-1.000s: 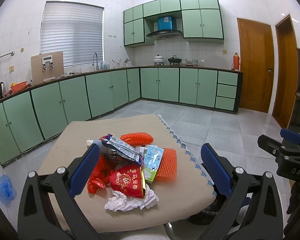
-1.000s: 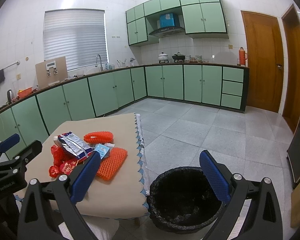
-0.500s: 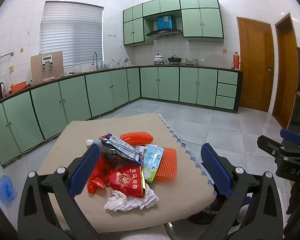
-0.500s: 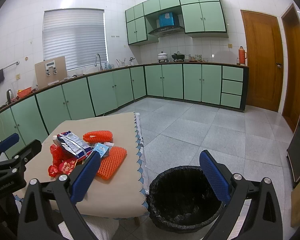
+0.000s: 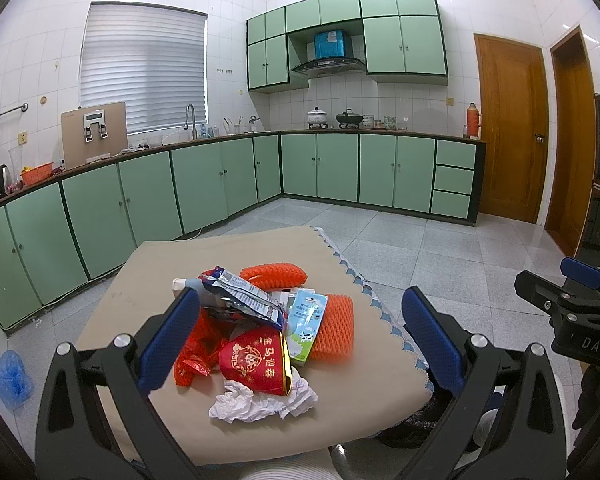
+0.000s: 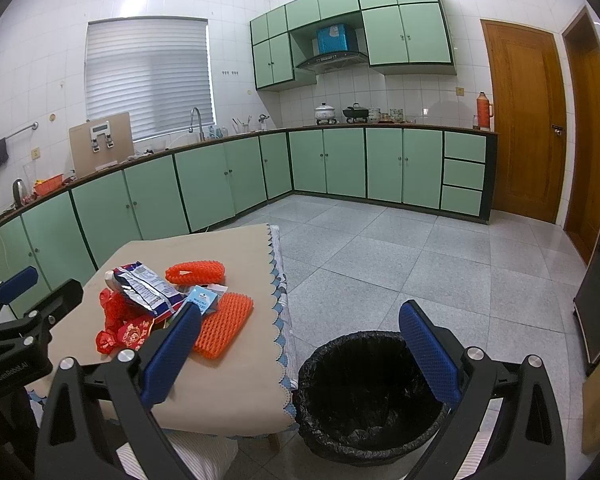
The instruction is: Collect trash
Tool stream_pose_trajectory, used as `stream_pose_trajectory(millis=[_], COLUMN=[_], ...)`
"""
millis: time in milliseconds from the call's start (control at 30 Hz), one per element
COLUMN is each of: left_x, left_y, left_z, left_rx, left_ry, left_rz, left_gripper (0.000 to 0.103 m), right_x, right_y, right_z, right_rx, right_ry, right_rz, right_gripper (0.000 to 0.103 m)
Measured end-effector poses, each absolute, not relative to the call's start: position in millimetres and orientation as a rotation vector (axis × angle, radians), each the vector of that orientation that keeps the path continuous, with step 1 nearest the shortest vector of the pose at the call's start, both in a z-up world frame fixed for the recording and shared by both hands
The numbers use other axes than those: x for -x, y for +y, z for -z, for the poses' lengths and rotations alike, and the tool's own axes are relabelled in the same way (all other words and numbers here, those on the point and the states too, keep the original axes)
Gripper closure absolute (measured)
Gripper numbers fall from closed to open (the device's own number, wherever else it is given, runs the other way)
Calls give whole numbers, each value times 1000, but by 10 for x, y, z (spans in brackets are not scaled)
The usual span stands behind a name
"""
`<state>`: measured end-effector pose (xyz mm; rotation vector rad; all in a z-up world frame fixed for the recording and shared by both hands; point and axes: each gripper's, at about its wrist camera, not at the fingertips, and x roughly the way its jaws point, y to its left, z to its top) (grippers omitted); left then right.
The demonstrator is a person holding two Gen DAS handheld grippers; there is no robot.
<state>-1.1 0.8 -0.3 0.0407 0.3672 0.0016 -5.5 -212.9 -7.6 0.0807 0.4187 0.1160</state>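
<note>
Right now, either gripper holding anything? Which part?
Nothing held. Left gripper and right gripper are both open and empty; the trash pile lies untouched on the table.

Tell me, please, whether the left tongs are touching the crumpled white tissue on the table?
Apart: in the left wrist view the left tongs hang open above the crumpled white tissue, holding nothing.

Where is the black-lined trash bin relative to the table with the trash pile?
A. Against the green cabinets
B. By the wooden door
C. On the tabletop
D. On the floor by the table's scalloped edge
D: the trash bin stands on the floor beside the table.
</note>
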Motion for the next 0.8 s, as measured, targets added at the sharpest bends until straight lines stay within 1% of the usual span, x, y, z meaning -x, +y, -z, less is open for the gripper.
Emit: stream_pose_trajectory(millis=[800], left_x=[-30], left_y=[94], left_z=[43], left_rx=[-34], left_ry=[353], left_rz=[-11], left_gripper=[5], right_x=[-10], right_y=[-2127], right_z=[119], right_rx=[-93], right_ry=[419], right_rz=[-111], right_gripper=[6])
